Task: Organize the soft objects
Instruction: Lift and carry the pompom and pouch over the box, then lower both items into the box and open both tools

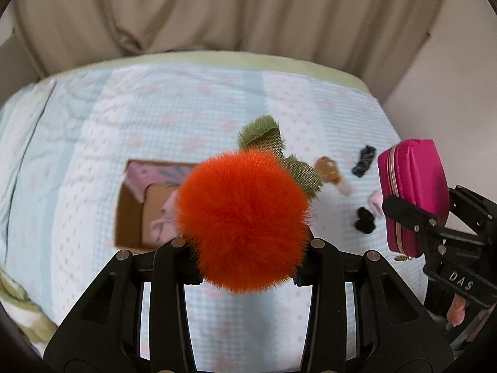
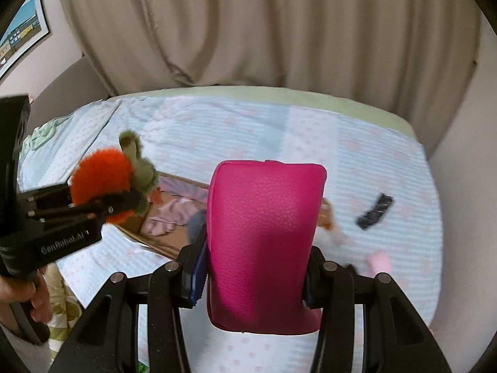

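Observation:
My left gripper (image 1: 247, 272) is shut on a fluffy orange plush fruit (image 1: 242, 220) with green leaves, held above the bed; it also shows in the right wrist view (image 2: 99, 180). My right gripper (image 2: 253, 286) is shut on a magenta zip pouch (image 2: 264, 236), held upright above the bed; the pouch also shows at the right of the left wrist view (image 1: 414, 192). An open cardboard box (image 1: 130, 217) with pink cloth inside lies on the bed below and beyond both held things, and it shows in the right wrist view (image 2: 167, 239).
The bed has a light blue patterned quilt (image 1: 155, 108). On it to the right lie a black hair clip (image 2: 374, 211), a black scrunchie (image 1: 365, 219), a small pink item (image 2: 379, 261) and a brown-and-white toy (image 1: 332, 174). Beige curtains (image 2: 248, 31) hang behind the bed.

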A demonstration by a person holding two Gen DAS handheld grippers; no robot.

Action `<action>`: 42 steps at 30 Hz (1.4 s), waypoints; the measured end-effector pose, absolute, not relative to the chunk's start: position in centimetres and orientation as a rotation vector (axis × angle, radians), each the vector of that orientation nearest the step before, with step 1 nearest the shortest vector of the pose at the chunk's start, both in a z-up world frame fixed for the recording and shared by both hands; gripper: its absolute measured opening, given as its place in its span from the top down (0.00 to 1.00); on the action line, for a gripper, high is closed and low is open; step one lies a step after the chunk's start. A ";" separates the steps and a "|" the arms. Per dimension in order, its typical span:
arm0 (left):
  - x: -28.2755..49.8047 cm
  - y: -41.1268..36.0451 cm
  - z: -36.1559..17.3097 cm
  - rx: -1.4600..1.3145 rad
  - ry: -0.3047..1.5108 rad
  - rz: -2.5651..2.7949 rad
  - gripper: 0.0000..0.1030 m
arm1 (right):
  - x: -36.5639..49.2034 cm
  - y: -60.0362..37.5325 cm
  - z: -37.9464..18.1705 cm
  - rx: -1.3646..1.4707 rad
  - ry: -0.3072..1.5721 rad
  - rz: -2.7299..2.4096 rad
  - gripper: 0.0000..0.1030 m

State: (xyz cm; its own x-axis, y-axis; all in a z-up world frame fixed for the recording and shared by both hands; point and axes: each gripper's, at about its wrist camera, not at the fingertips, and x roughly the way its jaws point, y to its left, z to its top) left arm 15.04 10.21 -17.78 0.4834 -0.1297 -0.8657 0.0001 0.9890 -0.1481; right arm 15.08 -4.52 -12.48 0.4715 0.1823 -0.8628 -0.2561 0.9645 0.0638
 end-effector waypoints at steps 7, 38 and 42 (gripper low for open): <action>16.2 17.1 -21.6 -0.122 1.142 -0.081 0.66 | 18.3 2.7 -16.0 -0.034 1.129 0.286 0.57; 24.5 21.3 -40.5 -0.098 1.477 -0.161 0.66 | 28.4 9.0 -34.0 0.091 1.516 0.211 0.57; 24.6 20.9 -41.1 -0.082 1.495 -0.167 0.66 | 28.8 9.1 -35.0 0.129 1.544 0.231 0.57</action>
